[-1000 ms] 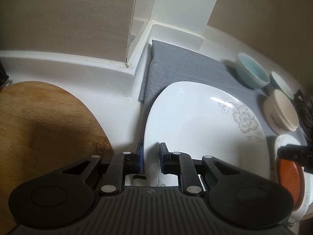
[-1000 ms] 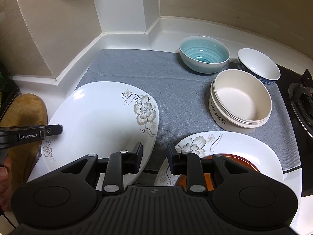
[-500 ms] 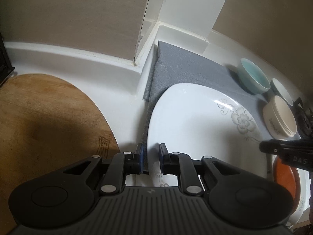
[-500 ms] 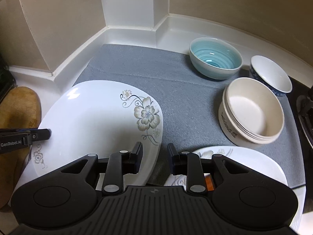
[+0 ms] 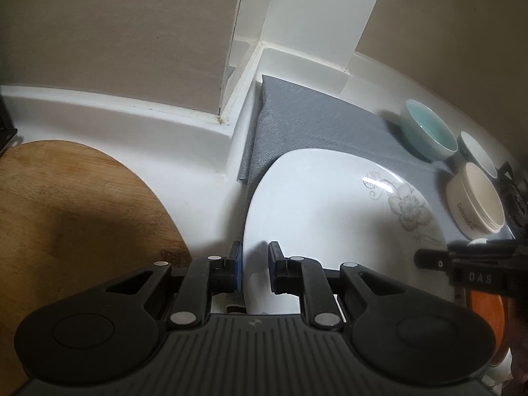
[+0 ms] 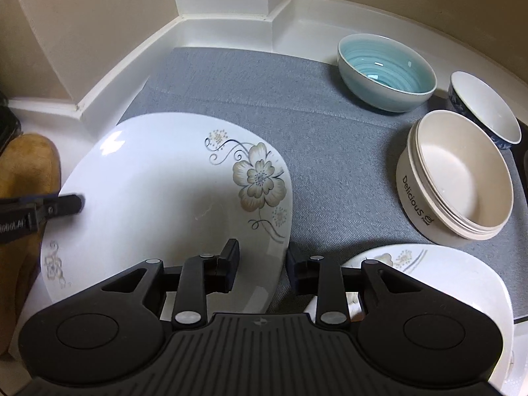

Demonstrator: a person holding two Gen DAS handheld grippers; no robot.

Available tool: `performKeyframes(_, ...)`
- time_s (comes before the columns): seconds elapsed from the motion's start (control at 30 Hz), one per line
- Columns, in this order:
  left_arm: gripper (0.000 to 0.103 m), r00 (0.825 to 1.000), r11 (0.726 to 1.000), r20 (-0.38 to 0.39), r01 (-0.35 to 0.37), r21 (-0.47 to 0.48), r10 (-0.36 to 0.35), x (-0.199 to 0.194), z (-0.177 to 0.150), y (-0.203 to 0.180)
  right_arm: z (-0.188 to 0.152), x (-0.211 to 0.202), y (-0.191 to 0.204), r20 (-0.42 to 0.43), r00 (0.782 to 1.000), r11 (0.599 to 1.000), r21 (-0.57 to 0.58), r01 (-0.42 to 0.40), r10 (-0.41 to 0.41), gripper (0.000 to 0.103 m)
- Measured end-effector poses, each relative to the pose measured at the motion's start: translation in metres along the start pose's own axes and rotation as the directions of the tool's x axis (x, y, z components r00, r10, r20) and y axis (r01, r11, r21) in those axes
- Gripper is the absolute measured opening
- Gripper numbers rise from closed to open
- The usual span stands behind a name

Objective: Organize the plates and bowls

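A large white flowered plate (image 5: pixel 330 211) lies partly on the grey mat (image 5: pixel 307 118). My left gripper (image 5: pixel 253 264) straddles its left rim, jaws close around the edge. In the right wrist view the plate (image 6: pixel 158 191) fills the left; my right gripper (image 6: pixel 260 264) is open, its jaws either side of the plate's near right rim. A second flowered plate (image 6: pixel 439 274) with an orange dish (image 5: pixel 485 310) lies at lower right. A teal bowl (image 6: pixel 386 72), a cream "Delicious" bowl (image 6: pixel 462 178) and a blue-and-white bowl (image 6: pixel 485 109) stand on the mat.
A wooden cutting board (image 5: pixel 66 217) lies left of the plate on the white counter. White backsplash and a wall corner (image 5: pixel 244 76) close off the back. A stove edge (image 5: pixel 514 191) shows at far right.
The right gripper has moved left and forward, its jaws now around the big plate's right rim. The left gripper stays at the left rim; the view shifted slightly.
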State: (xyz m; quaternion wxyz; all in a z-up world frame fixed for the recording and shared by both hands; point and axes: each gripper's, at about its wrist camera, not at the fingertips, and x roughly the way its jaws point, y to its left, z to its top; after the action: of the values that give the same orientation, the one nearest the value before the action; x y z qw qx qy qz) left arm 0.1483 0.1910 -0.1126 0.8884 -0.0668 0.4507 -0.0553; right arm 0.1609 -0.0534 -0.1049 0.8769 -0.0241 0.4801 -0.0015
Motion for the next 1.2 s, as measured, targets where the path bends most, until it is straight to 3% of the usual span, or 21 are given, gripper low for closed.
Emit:
performKeyframes(0.57,0.023,1.000,1.000,0.011,0.017,0.011,-0.017,0.004,-0.001,0.000,0.000,0.010,-0.003,0.001,0.998,0.998,0.005,-0.059,0.059,0.039)
performKeyframes(0.77,0.020,1.000,1.000,0.015,0.025,0.001,-0.025,-0.006,-0.003,0.001,-0.001,0.008,-0.012,0.005,0.997,0.993,0.080,-0.081,0.081,0.031)
performKeyframes(1.2,0.020,0.998,0.999,0.048,0.025,0.024,-0.026,-0.037,-0.013,-0.022,-0.018,-0.016,-0.027,0.070,0.992,0.989,0.096,-0.115,0.109,0.029)
